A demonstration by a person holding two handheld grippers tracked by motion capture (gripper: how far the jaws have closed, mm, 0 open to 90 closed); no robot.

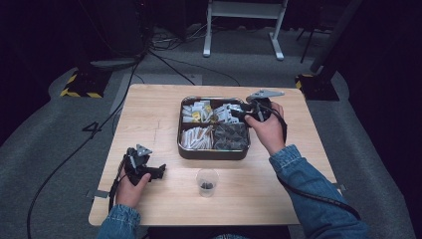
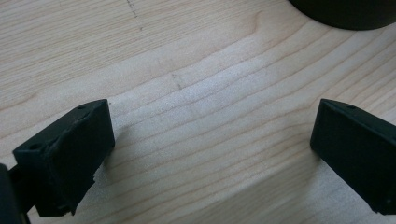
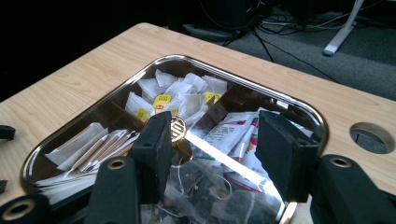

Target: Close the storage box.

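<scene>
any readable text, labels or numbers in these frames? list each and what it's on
"4": dark mark on the grey carpet, left of the wooden table.
Print on the white sachets in the compartmented metal tin: too small to read.
Yellow tags on the tea bags: blurred, unreadable.
Round gold emblem at the tin's centre: pattern only, no legible letters.
Clear plastic cup: no text.

Looks like a lab or recording studio setup

Black curtains all round, grey carpet, cables [image 1: 74, 149] trailing over the floor, hazard-taped stand bases [image 1: 82, 85], and one lone wooden counter [image 1: 149, 114].
</scene>
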